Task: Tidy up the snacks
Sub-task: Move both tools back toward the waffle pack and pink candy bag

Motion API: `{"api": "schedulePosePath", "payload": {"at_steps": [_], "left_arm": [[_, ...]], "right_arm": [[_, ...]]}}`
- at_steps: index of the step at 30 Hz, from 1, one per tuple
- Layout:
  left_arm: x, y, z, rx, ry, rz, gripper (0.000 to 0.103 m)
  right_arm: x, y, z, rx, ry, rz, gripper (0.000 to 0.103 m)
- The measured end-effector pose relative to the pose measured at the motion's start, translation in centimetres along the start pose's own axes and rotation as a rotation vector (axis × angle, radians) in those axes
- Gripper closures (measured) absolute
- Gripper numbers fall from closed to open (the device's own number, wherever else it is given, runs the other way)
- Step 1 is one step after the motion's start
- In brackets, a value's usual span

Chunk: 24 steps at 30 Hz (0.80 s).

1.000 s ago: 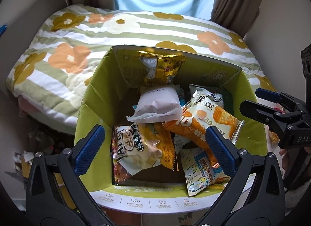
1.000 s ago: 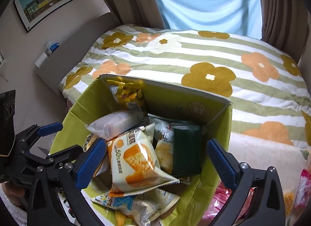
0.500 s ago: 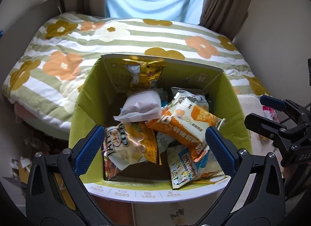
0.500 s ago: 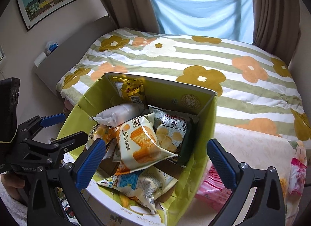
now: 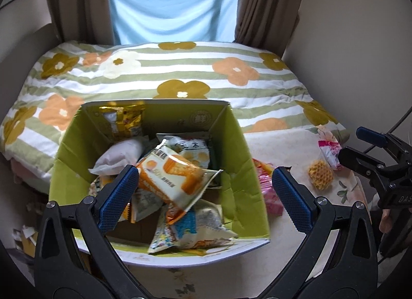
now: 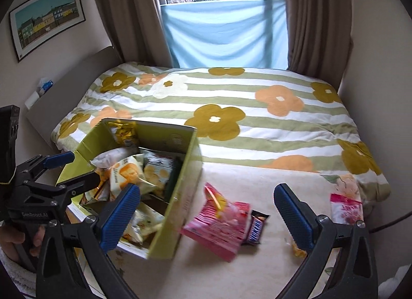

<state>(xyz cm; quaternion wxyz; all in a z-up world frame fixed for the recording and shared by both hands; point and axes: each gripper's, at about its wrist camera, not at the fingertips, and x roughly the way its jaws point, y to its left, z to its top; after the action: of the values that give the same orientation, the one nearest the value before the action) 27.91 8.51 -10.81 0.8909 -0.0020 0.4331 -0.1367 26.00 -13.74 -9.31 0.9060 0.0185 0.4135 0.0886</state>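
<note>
L wrist view: left hand-held gripper (image 5: 203,192) spread wide, nothing between its blue pads (image 5: 117,197), hanging over the near edge of a green box (image 5: 244,170). Box open at top, full of snack packs: orange pack (image 5: 175,178) on top of the heap, white pack (image 5: 121,153) to its left, gold pack (image 5: 123,121) upright vs. the far-left inside wall, blue-white pack (image 5: 190,229) sticking out over the near rim. Box stands on a cream worktop (image 5: 283,144), just in front of a bed (image 5: 167,80) w/ striped flower cover. Right of box on the worktop: pink pack (image 5: 267,193) touching/just beside the box wall, waffle snack (image 5: 319,176) farther right, red-white pack (image 5: 328,152) near it. Right hand-held gripper (image 5: 358,144) at far right edge, also parted, empty.

R wrist view: right gripper (image 6: 207,211) released, pads wide, nothing held, over the worktop (image 6: 257,260) right of the box (image 6: 185,175). Pink pack (image 6: 219,224) lies between the pads, just beside the box; dark choc bar (image 6: 255,227) touching its right side. Red-white pack (image 6: 346,207) well off to the right near the bed edge. Small yellow bit (image 6: 297,248) by the right pad, can't tell what. Left gripper (image 6: 69,167) at left, parted, over the box's left side; a hand (image 6: 15,239) on its grip.
</note>
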Motion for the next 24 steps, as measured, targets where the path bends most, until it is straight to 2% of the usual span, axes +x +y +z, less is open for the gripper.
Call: {"api": "schedulePosePath", "payload": {"at_steps": [8,15,21,24], "left_arm": [[1.1,-9.0,-1.0,0.015,0.013,0.001,0.0],[3.8,-15.9,-1.9,0.001,0.04,-0.022,0.0],[7.2,-21.3,-3.2,0.015,0.099,-0.078,0.0],[9.9,-23.5,-4.0,-0.016,0.153,-0.119,0.0]], "right_arm": [[-2.2,-7.6,-2.4,0.004,0.009,0.009,0.0],[-3.1,-13.7,-4.4,-0.004,0.014,0.002,0.0],[-3.0,-19.0,-6.0,0.033,0.038,-0.013,0.0],[-2.4,-21.1,-6.8,0.064,0.058,-0.035,0.0]]}}
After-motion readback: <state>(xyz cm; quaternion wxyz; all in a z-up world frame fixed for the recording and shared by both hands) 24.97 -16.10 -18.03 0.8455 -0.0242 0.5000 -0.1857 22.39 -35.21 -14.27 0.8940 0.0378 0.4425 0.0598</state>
